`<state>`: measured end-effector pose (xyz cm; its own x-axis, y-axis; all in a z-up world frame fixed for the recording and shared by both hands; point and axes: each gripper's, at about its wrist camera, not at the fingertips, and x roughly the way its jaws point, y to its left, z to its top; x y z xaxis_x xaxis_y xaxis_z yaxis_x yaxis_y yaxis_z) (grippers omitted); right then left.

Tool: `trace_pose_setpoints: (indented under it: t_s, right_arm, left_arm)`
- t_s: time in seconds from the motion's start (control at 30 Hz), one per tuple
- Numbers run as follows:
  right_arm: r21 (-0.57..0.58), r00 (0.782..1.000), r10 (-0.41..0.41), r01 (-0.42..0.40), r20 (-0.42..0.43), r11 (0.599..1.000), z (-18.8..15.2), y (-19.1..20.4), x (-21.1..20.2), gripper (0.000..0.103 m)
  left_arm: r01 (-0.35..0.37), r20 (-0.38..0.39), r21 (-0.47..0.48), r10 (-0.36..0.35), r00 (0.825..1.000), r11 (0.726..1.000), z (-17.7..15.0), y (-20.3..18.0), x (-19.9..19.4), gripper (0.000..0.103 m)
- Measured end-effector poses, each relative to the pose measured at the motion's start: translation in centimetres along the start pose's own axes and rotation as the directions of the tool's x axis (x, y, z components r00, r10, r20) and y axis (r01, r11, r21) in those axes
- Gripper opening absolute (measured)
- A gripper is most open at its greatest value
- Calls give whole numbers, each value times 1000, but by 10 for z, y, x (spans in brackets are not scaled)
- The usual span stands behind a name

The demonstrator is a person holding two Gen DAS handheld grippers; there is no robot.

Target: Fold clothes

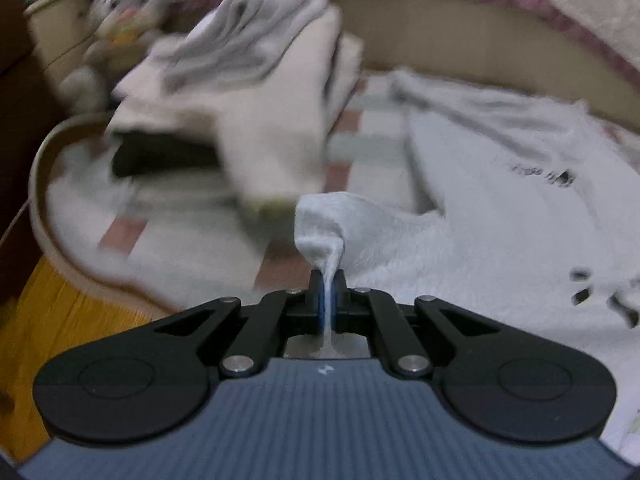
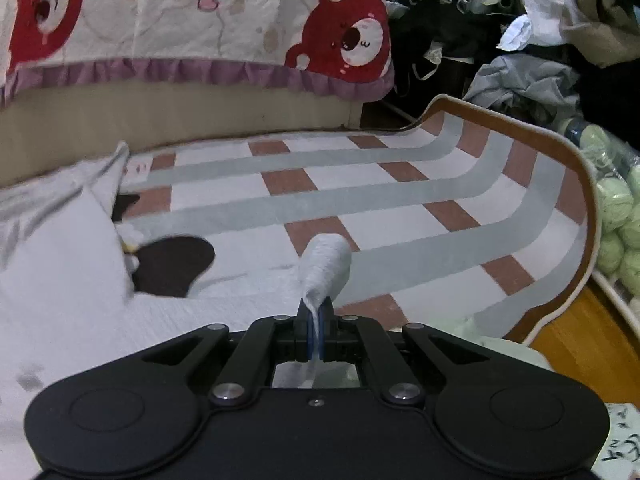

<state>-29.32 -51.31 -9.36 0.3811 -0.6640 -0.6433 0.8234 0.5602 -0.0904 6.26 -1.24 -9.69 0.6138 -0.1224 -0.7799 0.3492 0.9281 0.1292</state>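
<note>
A white garment with dark print (image 1: 500, 200) lies spread on a checked rug (image 1: 360, 148). My left gripper (image 1: 328, 280) is shut on a pinch of its white fabric. In the left wrist view a blurred white-sleeved arm (image 1: 260, 92) with a dark gripper body (image 1: 160, 156) reaches over the rug at left. My right gripper (image 2: 316, 308) is shut on another bunched edge of the white garment (image 2: 60, 260), which stretches to the left over the checked rug (image 2: 400, 200).
A bed with a cream quilt printed with red bears (image 2: 344, 36) stands along the far side. A heap of dark and grey clothes (image 2: 500, 40) is at the right. Green yarn balls (image 2: 616, 208) sit beside the rug. Wooden floor (image 1: 48, 320) borders it.
</note>
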Motion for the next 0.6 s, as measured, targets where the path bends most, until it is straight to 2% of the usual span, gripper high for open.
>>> trace_pose_setpoints:
  t_s: [0.1,0.17,0.23,0.27,0.3,0.33,0.37,0.4,0.43,0.47,0.53,0.57,0.6]
  right_arm:
    - [-38,1000,-27,26,-16,999,-4,4,11,2]
    - [-49,999,-42,41,-28,998,-7,7,19,2]
    - [-60,998,-58,55,-40,997,-9,10,27,2]
    - [-60,996,-66,63,-52,996,-9,10,29,2]
    - [-46,995,-77,74,-64,996,-10,8,30,3]
    - [-29,991,-110,109,-77,994,-10,6,28,6]
    - [-14,985,-145,144,-91,989,-9,3,26,9]
    - [-19,971,-215,214,-100,977,-6,3,18,13]
    - [-26,952,-286,285,-109,958,-3,2,11,22]
    - [-14,968,-214,214,-127,977,0,2,-1,24]
    - [17,985,-58,62,-162,998,6,0,-24,43]
    - [35,984,20,-15,-177,999,10,-1,-36,43]
    - [56,969,102,-92,-225,994,3,2,-40,43]
  left_arm:
    - [-51,-64,22,52,997,998,1,-2,11,3]
    - [-110,-89,42,113,990,993,5,-4,16,3]
    - [-229,-107,72,236,966,971,4,-3,23,3]
    - [-248,-110,70,255,961,966,4,-1,23,5]
    - [-207,-107,48,211,972,977,6,3,18,8]
    - [-147,-101,21,149,984,989,8,7,12,18]
    - [-63,-96,6,64,993,998,10,8,4,32]
    - [57,-80,13,-56,995,998,9,4,-8,37]
    - [162,-57,26,-161,985,986,6,-2,-21,45]
    - [256,-34,40,-254,967,966,3,-8,-34,49]
    - [391,-2,107,-393,920,914,-7,-22,-49,54]
    - [453,4,155,-459,888,878,-14,-31,-54,55]
    - [479,-12,206,-487,873,853,-21,-41,-56,55]
